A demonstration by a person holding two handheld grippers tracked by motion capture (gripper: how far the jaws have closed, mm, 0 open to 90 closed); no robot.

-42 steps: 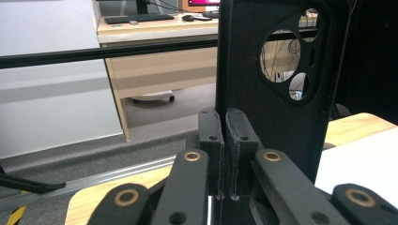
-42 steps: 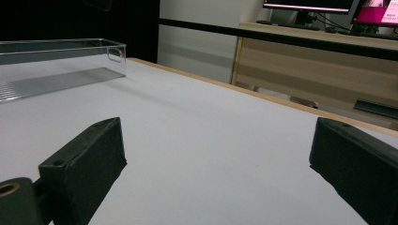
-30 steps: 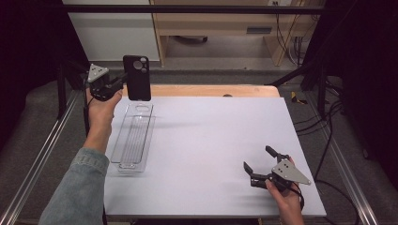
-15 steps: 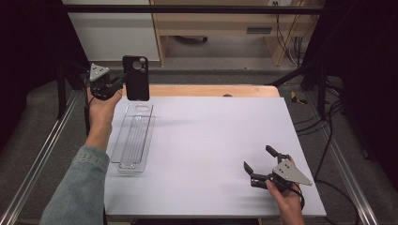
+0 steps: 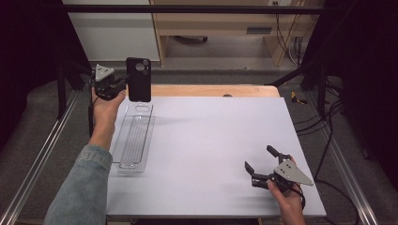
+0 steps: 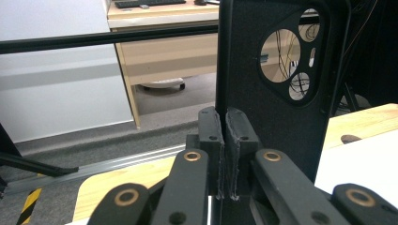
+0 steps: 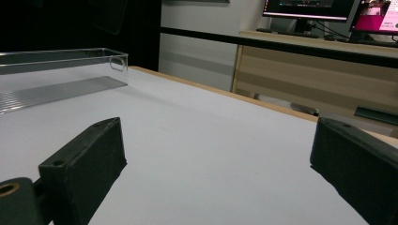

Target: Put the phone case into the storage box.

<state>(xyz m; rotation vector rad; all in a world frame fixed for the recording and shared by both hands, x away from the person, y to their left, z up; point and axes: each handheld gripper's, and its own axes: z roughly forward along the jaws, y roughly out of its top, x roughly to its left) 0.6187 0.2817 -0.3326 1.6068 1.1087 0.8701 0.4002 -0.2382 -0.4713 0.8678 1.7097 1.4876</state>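
Pinching the black phone case (image 5: pixel 139 79) upright, the left claw (image 5: pixel 123 85) (right claw (image 5: pixel 264 164) gaping, empty).

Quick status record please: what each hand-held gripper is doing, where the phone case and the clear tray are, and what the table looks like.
left hand-held gripper: shut on the black phone case, gripping its edge
phone case: upright, in the air above the tray's far end
right hand-held gripper: open, nothing between its jaws, low over the table's near right corner
clear tray: on the table's left side, no item visible inside
table: white top, wooden far edge
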